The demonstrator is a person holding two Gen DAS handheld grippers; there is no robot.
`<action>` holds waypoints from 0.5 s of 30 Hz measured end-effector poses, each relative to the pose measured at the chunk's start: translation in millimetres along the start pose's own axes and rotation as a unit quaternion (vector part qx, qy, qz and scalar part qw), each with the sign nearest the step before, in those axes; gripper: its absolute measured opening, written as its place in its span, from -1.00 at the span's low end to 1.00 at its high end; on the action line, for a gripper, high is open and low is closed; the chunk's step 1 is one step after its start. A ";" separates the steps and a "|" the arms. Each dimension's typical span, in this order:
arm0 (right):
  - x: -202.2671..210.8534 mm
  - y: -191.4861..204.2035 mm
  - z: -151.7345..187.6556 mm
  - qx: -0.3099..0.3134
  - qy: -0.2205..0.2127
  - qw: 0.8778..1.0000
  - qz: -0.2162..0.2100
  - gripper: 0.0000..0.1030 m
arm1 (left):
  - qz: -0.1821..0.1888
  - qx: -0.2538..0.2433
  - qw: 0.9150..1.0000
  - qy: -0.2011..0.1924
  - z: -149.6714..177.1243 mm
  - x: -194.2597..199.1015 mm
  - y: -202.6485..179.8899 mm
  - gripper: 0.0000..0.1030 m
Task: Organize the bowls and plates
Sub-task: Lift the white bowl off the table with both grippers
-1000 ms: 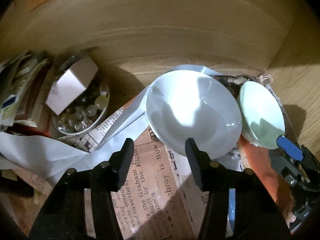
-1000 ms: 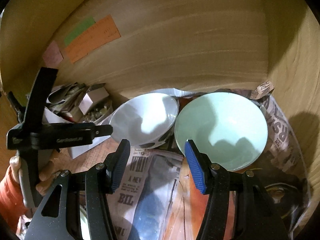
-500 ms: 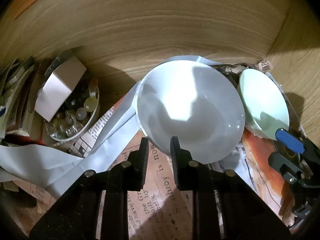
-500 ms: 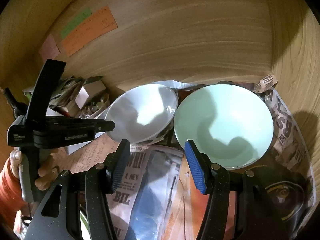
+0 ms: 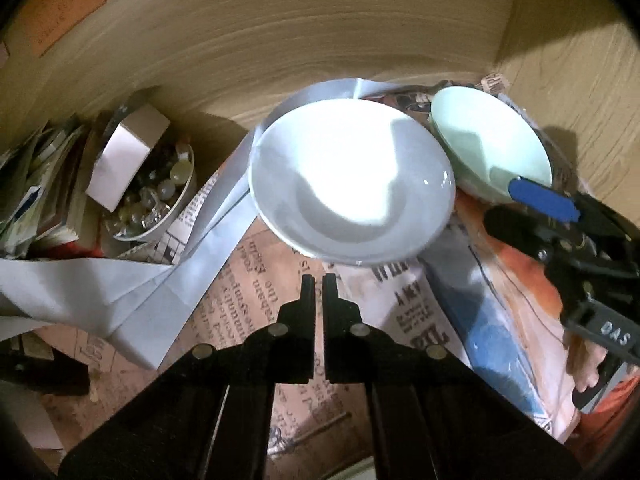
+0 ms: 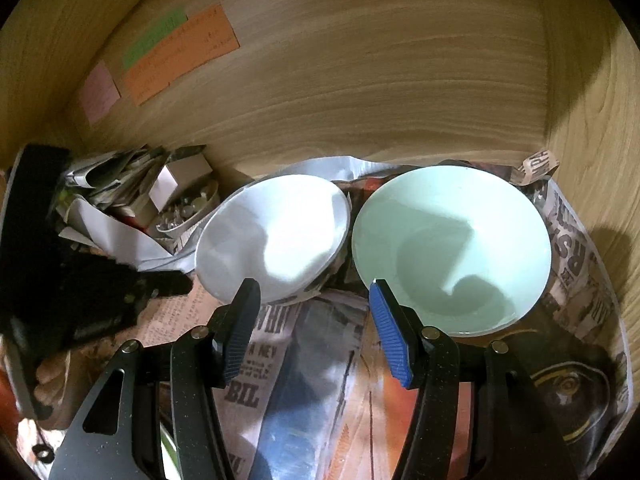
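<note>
Looking along the left gripper (image 5: 319, 280): its jaws have just been closing and are now clenched together on nothing, tips poised over the newspaper lining (image 5: 256, 280), just short of the near rim of the white bowl (image 5: 352, 184). The right gripper (image 6: 314, 300) has its jaws parted with blue pads exposed, nothing between them; the tips sit low in front of the gap between the two bowls. In the right wrist view the white bowl lies left of centre, the pale green bowl (image 6: 452, 248) right of it, rims nearly touching, both upright and empty on the newspaper. Left of the white bowl, a small dish of glass marbles (image 5: 152, 196) carries a white cardboard box (image 5: 124, 156) resting on top, with a heap of papers (image 5: 36, 184) beside it. A long white paper strip (image 5: 132, 288) runs under and behind the white bowl. Behind everything stands the wooden back wall (image 6: 360, 92), bearing orange, green and pink notes (image 6: 180, 56) at upper left.
</note>
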State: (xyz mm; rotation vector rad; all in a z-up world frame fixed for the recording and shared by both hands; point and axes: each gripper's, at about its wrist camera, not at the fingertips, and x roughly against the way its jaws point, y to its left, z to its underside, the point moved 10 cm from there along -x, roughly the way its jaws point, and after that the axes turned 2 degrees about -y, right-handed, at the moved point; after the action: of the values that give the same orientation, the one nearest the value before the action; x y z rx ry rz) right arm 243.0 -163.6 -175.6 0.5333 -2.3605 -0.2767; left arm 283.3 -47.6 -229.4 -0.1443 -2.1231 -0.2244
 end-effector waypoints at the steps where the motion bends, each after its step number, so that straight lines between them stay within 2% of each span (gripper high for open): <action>1: 0.4 0.1 0.6 0.001 0.000 1.000 0.001 0.04 | 0.004 0.006 1.000 -0.002 -0.7 1.3 1.2 -0.97; 5: -0.9 -0.6 0.7 0.002 0.000 1.000 0.004 0.03 | 0.023 0.052 0.998 -0.019 -15.9 5.7 14.1 -0.88; 8: -1.4 -0.7 0.8 0.003 0.002 1.000 0.005 0.04 | 0.037 0.079 0.996 -0.006 -24.9 -5.4 21.0 -0.76; 10: -1.9 -1.2 1.1 0.005 0.003 1.000 0.005 0.03 | 0.040 0.085 0.996 0.007 -26.3 -14.5 20.7 -0.75; 11: -2.2 -1.4 1.0 0.005 0.004 1.000 0.004 0.04 | 0.037 0.085 0.996 0.011 -26.4 -16.9 21.9 -0.67; 15: -2.8 -2.2 0.5 0.006 0.004 1.000 0.003 0.04 | 0.016 0.070 0.997 0.011 -33.7 -28.4 22.6 -0.64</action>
State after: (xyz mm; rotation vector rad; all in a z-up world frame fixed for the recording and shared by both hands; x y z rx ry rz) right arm 245.2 -164.3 -178.3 0.5319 -2.3570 -0.2573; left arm 330.5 -33.3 -233.6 -0.0933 -2.1053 -0.0581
